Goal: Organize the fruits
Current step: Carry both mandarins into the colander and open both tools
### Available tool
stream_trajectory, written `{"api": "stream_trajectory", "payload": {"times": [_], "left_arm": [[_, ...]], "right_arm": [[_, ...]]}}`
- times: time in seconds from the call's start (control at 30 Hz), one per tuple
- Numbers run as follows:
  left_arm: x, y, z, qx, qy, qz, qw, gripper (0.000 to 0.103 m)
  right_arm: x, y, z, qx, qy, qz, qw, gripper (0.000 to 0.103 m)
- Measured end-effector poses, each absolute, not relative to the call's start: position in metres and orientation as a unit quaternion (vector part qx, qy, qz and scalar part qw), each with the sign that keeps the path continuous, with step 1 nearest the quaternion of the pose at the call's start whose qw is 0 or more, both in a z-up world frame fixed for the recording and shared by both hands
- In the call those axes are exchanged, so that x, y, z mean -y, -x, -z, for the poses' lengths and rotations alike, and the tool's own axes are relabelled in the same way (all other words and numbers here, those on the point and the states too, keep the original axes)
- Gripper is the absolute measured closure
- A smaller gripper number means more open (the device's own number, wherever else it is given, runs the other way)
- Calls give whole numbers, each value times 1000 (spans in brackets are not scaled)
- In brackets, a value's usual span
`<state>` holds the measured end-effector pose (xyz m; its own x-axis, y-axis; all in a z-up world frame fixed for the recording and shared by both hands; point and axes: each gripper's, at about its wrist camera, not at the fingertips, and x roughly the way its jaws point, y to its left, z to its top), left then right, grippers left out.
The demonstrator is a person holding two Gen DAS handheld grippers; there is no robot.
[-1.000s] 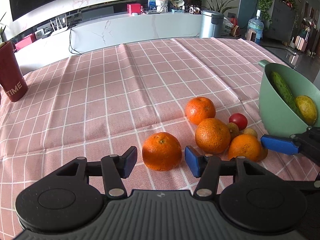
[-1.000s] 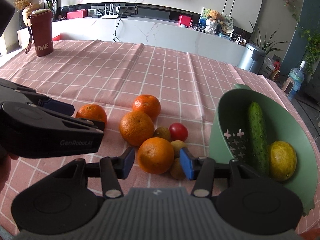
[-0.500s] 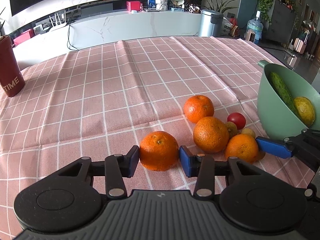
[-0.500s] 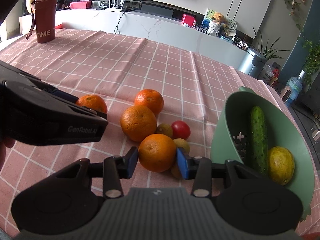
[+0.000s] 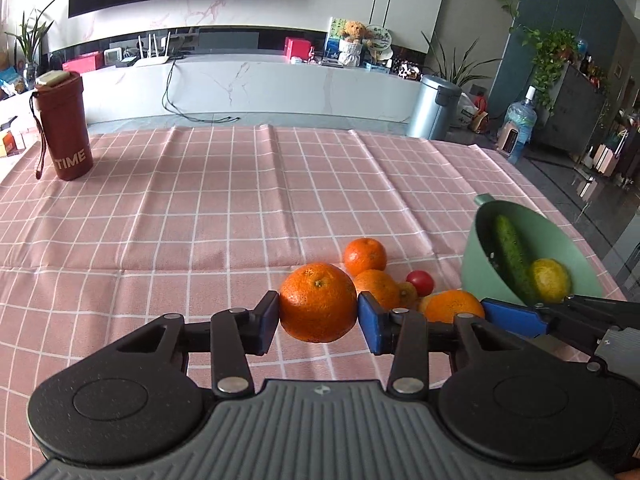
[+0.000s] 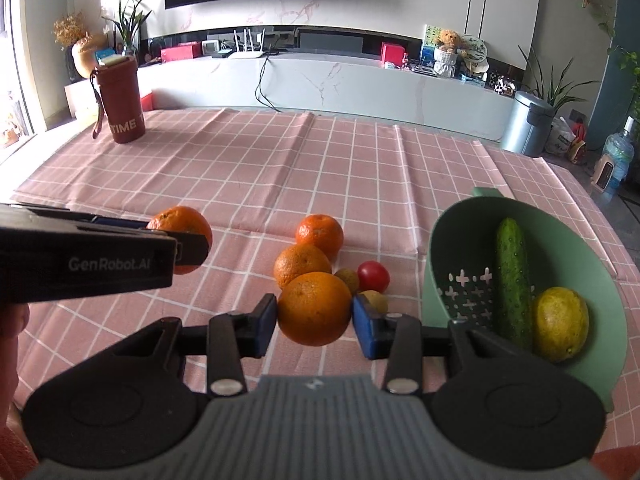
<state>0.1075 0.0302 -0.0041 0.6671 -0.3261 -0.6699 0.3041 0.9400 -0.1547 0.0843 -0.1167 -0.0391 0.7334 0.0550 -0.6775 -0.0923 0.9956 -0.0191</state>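
My left gripper is shut on an orange and holds it above the pink checked cloth. My right gripper is shut on another orange, also lifted. Each held orange shows in the other view, the right one and the left one. Two more oranges, a red tomato and small brownish fruits lie on the cloth. A green colander bowl at the right holds a cucumber and a yellow lemon.
A dark red tumbler marked TIME stands at the far left of the table. The table's right edge runs just beyond the bowl. A white counter, a bin and plants are behind the table.
Both grippers closed on their oranges and lifted them off the cloth. Both views tilted up, and more of the room shows.
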Motion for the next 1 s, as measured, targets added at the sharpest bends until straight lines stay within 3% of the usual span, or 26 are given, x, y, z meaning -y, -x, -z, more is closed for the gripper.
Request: {"api": "stream_trajectory", "payload": {"times": [0.4,0.57,1.0], "left_arm": [[47,-78,-64,-348,-5,250,904,55],[82,-84,-66,-373,-1,280,885,56],[133,-123,-27,-481,-32,302,822,56]], "right_arm": [[200,-56,-28,-352,-6,-77,933,65],[240,-67,-35,-390,-16,-86,917,65],[283,-117,-11,-486,78,-147,858,65]]}}
